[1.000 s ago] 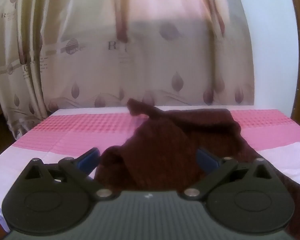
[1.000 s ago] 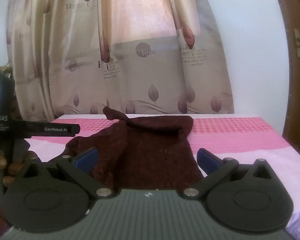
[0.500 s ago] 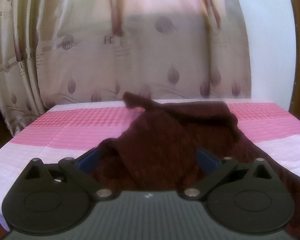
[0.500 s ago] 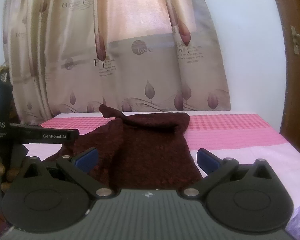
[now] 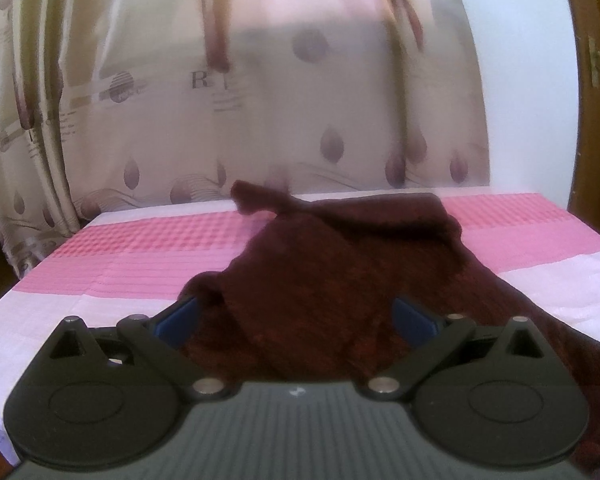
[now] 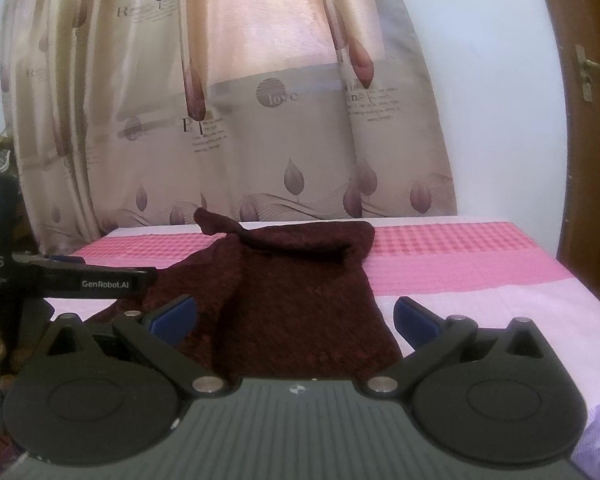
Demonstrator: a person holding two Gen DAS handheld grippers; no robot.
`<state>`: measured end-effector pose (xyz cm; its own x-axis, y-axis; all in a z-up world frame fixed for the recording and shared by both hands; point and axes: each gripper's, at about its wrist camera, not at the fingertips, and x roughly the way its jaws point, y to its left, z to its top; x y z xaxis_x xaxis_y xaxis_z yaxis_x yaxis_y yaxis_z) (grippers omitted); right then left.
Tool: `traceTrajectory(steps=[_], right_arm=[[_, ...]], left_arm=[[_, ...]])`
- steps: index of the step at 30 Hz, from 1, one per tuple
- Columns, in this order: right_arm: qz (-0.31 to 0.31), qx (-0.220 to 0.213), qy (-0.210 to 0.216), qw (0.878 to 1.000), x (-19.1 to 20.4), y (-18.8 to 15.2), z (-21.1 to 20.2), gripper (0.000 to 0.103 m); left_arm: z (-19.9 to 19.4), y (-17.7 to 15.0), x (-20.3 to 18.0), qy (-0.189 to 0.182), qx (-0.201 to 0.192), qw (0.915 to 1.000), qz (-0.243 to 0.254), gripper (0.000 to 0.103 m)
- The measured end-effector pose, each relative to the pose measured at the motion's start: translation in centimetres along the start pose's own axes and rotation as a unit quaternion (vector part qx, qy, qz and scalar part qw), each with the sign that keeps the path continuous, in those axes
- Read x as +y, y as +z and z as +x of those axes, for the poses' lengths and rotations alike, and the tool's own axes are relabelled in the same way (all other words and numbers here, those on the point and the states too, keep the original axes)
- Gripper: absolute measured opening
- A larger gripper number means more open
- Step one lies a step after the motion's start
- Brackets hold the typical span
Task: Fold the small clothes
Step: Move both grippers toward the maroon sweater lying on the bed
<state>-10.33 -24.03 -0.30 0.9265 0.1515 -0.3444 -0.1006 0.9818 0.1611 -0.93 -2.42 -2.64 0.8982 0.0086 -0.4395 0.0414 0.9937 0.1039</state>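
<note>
Both grippers have crept nearer the dark maroon knit garment [image 5: 324, 292], which lies rumpled on the pink-and-white bed [image 6: 460, 264], one corner poking up at its far edge. Left gripper [image 5: 296, 316] and right gripper [image 6: 294, 316] hover low over its near hem, jaws spread wide, grasping nothing.

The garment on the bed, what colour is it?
Dark maroon garment, textured knit, clearest in the right wrist view.

Two low wrist views across the bed

Both faced the curtain [image 5: 260, 100] close over the bed [image 6: 460, 256], sharing the maroon garment [image 5: 320, 280]; the right view caught the left tongs [image 6: 100, 276].
</note>
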Motion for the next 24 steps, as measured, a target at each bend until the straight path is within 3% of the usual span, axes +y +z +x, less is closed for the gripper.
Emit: traceTrajectory(steps=[24], right_arm=[[0.006, 0.001, -0.003, 1.000, -0.3, -0.1, -0.2, 0.103]], left_arm=[[-0.4, -0.2, -1.1, -0.008, 0.005, 0.9999, 0.010, 0.103]])
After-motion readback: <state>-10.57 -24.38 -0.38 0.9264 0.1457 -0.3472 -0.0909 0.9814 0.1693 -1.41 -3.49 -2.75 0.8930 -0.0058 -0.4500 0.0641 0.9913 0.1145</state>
